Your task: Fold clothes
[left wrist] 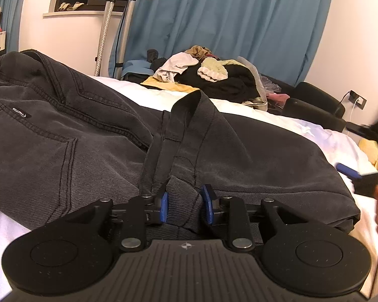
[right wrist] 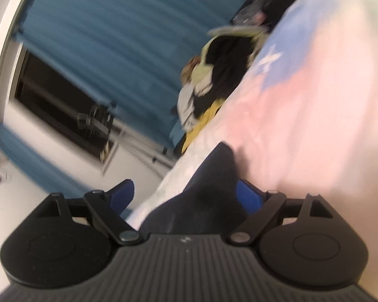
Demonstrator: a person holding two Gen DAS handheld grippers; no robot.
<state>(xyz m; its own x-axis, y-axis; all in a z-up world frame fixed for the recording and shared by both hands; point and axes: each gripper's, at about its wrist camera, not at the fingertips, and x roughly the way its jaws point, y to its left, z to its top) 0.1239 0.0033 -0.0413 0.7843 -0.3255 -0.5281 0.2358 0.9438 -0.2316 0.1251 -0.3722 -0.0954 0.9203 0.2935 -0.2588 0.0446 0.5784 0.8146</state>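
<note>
Blue curtains [left wrist: 226, 20] hang behind the white bed [left wrist: 277, 123] where the dark jeans [left wrist: 88, 130] lie spread. My left claw [left wrist: 185, 207] pinches a fold of denim near the crotch seam. My right claw [right wrist: 186, 198] sits wide apart around a dark cloth tip, probably a leg end; blur hides more. I'd close it fully before lifting both together

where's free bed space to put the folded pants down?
Bare white bedsheet lies between the dark pants and the clothes pile. Another open stretch lies right of the pants, toward the black armchair. Crowded: the pile at the far edge, and the near side, covered by the pants around the left claw.
</note>
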